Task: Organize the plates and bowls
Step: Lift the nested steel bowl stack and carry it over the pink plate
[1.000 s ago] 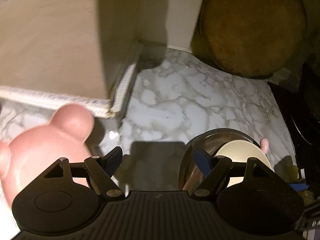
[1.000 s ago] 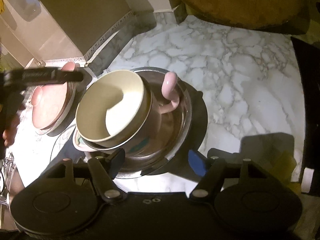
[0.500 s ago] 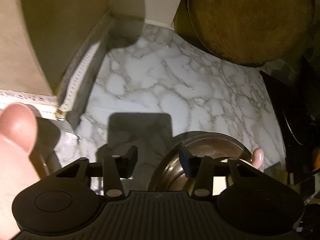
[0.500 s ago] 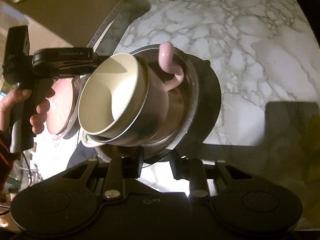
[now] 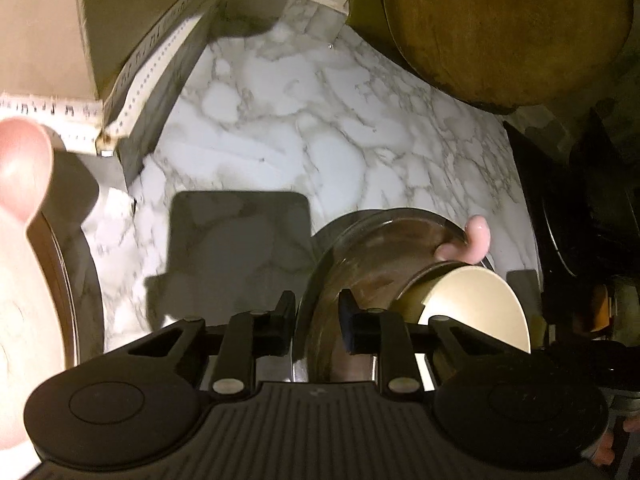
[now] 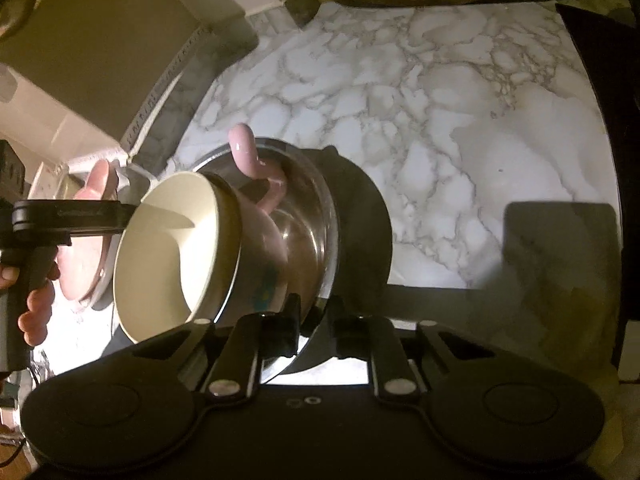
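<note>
A steel bowl [image 5: 380, 248] stands on the marble counter [image 5: 300, 120]. In it sits a pink bowl whose ear handle [image 5: 476, 236] sticks up, and a cream bowl [image 5: 472, 304] is nested in that. My left gripper [image 5: 317, 322] is closing, its pads on either side of the steel bowl's near rim. In the right wrist view the steel bowl [image 6: 308, 216], the pink ear handle [image 6: 248, 152] and the cream bowl [image 6: 168, 252] lean left. My right gripper [image 6: 316, 326] is closing on the opposite rim. A pink bear-shaped plate [image 5: 20, 280] lies at the far left.
A beige box [image 5: 132, 68] with a ruler-marked edge stands at the back left. A round wooden board [image 5: 508, 28] leans at the back right. Dark stove parts [image 5: 580, 220] line the right side. A hand [image 6: 36, 308] holds the left gripper's handle.
Both grippers' jaws have narrowed from wide apart to straddle the steel bowl's rim. The left gripper came down and right, away from the pink plate. In the right view the stack leans further left.
</note>
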Action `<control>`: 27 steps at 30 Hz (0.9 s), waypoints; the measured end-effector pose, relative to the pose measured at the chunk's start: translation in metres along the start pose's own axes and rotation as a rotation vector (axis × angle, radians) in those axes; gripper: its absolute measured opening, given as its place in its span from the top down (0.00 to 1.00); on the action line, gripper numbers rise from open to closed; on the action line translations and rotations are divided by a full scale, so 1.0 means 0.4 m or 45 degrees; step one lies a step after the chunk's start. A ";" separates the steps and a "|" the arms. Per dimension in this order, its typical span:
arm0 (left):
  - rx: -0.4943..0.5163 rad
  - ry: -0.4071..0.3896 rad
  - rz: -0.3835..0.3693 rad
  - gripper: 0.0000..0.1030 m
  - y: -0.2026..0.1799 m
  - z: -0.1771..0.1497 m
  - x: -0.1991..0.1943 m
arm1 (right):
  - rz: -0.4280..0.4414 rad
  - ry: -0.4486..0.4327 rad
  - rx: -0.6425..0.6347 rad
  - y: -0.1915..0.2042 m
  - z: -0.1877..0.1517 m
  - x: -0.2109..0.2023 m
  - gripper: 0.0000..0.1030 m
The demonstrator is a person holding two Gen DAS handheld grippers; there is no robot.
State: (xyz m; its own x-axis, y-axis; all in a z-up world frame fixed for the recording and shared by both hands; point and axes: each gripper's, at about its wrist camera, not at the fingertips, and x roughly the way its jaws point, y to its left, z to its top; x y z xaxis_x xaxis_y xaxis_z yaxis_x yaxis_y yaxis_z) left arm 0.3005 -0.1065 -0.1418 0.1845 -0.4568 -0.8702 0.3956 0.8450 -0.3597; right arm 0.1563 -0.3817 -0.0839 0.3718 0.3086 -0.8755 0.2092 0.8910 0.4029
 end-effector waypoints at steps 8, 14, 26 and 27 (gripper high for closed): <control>-0.045 0.021 -0.056 0.84 0.006 -0.056 -0.001 | -0.039 0.029 -0.012 0.002 -0.030 -0.006 0.84; -0.049 -0.003 -0.035 0.85 0.001 -0.085 -0.008 | -0.076 -0.001 -0.040 0.009 -0.028 -0.007 0.85; -0.070 -0.060 0.011 0.85 0.004 -0.138 -0.039 | -0.104 -0.029 -0.119 0.040 -0.022 -0.020 0.87; -0.079 -0.063 0.010 0.85 0.007 -0.142 -0.042 | -0.105 -0.031 -0.125 0.044 -0.021 -0.021 0.87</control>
State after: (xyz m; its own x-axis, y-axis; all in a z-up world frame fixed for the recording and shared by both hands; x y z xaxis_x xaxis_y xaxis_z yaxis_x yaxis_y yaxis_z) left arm 0.2475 -0.0808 -0.1475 0.2323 -0.4619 -0.8560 0.3375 0.8636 -0.3744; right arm 0.1495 -0.3657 -0.0717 0.3789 0.2260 -0.8974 0.1511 0.9416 0.3009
